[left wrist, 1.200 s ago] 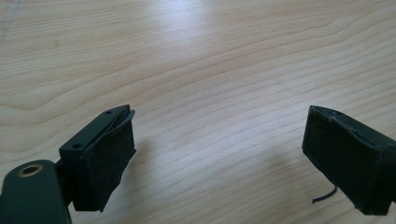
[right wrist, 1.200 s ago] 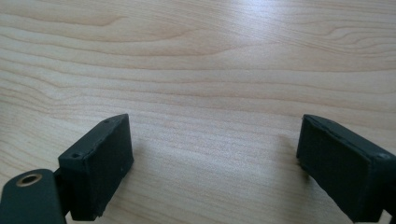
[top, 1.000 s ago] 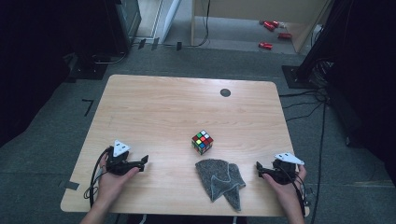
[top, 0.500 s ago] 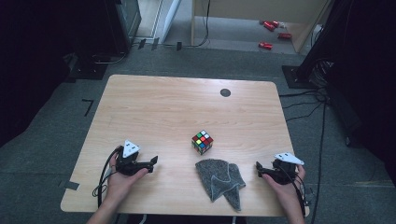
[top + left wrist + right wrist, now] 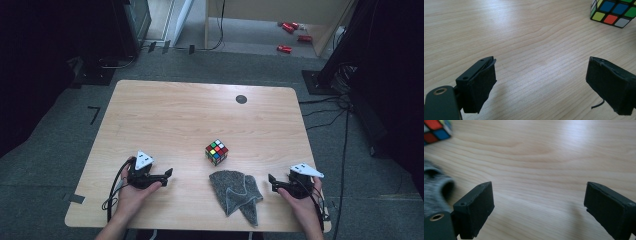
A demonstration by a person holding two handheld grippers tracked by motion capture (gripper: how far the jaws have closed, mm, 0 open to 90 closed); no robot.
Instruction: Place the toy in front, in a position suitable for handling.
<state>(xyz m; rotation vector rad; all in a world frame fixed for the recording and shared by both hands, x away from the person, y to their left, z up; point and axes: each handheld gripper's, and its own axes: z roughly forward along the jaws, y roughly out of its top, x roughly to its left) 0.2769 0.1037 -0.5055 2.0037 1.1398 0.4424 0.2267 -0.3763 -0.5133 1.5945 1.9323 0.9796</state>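
Status: while both grippers are held low over the light wooden table (image 5: 165, 115), nothing is gripped.
Left gripper (image 5: 169, 173): jaws are spread wide, with bare wood between them; it is aimed toward the cube.
Right gripper (image 5: 271, 180): jaws are spread wide and empty; it is placed just beside the cloth's right edge.
Cube: the multicoloured puzzle cube (image 5: 216, 152) is set near the table's middle.
Cloth: the crumpled grey cloth (image 5: 236, 195) is laid near the front edge, just in front of the cube.
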